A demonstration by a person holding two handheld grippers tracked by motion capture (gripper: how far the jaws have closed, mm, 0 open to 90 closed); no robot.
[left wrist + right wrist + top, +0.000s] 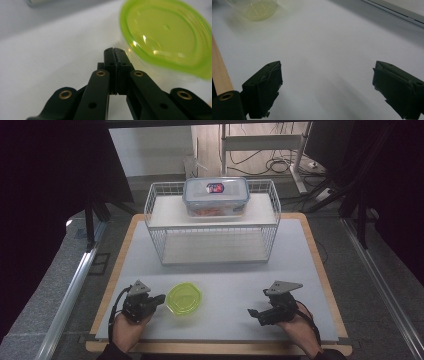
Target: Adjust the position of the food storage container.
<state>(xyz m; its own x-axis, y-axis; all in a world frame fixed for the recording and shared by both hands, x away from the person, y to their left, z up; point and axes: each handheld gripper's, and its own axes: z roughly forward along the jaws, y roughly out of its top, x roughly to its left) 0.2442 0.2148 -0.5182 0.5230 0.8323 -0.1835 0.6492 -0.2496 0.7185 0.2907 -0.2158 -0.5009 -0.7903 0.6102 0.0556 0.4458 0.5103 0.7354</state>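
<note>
A small clear tub with a lime-green lid (pixel 184 299) stands on the white mat near the front. My left gripper (pixel 161 298) lies just left of it, tips close to its rim. In the left gripper view my left gripper (pixel 115 50) has its jaws pressed together with nothing between them, and the green lid (pixel 165 35) sits just beyond to the right. My right gripper (pixel 256 315) rests at the front right, pointing left toward the tub. In the right gripper view my right gripper (pixel 330 86) stands wide open over bare mat, with the tub (pixel 255 8) far off.
A white wire rack (pixel 212 222) stands at the back of the mat, with a clear blue-rimmed lidded box (pixel 216 196) on its top shelf. The wooden table edge (pixel 219 72) borders the mat. Dark stands and cables lie beyond the table.
</note>
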